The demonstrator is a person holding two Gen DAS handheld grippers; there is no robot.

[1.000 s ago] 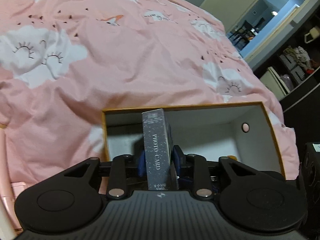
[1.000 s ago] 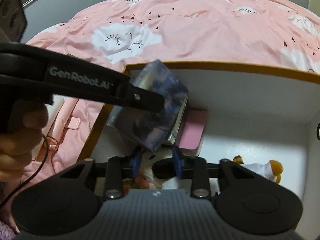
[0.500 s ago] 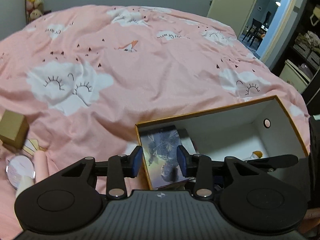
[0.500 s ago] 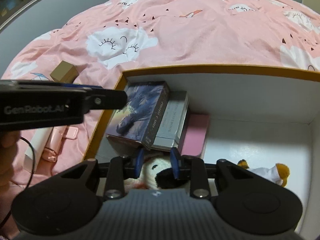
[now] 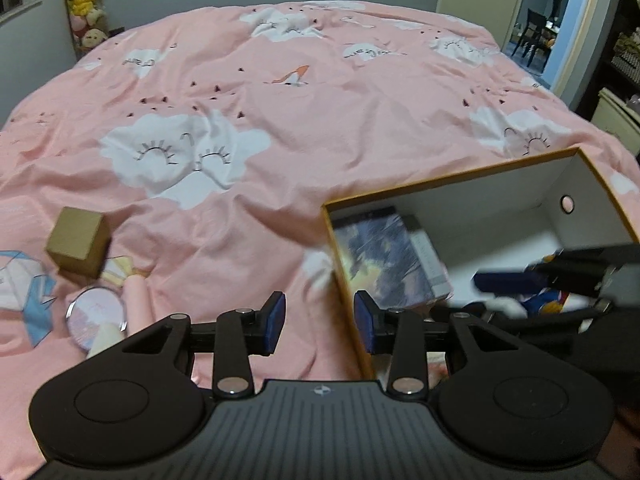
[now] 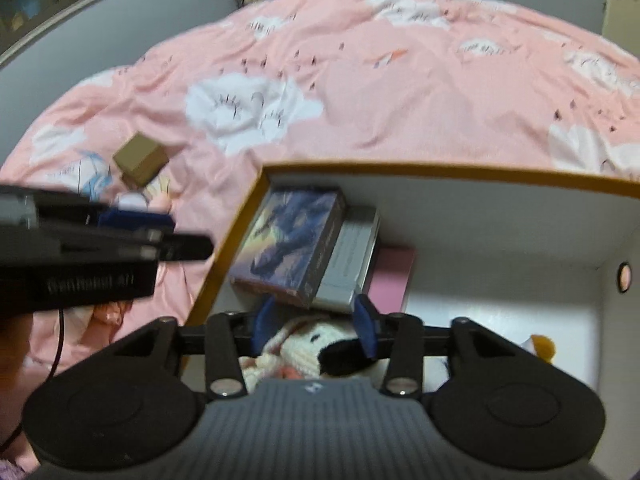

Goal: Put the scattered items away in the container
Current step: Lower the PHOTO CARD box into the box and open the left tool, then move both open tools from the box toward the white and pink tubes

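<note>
The container is a white box with an orange rim [image 5: 448, 182] [image 6: 440, 172] on the pink bed. In it lie the photo card box [image 5: 380, 256] [image 6: 288, 244], a grey box [image 6: 352, 256], a pink item [image 6: 390, 276], a knitted white toy [image 6: 304, 350] and a small duck toy [image 6: 540, 346]. My left gripper [image 5: 320, 322] is open and empty, over the box's left rim. My right gripper [image 6: 314, 328] is open over the knitted toy inside the box. A brown cube [image 5: 78, 246] [image 6: 140, 158], a round compact [image 5: 96, 314] and a pink tube [image 5: 136, 300] lie scattered left of the box.
A white and blue carton [image 5: 24, 288] lies at the far left. Plush toys [image 5: 86, 12] stand against the far wall. An open door [image 5: 548, 20] is at the back right. The pink duvet [image 5: 320, 100] stretches beyond the box.
My left gripper let go of the photo card box, which now lies flat in the container, and drew back to the left. My right gripper opened wider over the knitted toy.
</note>
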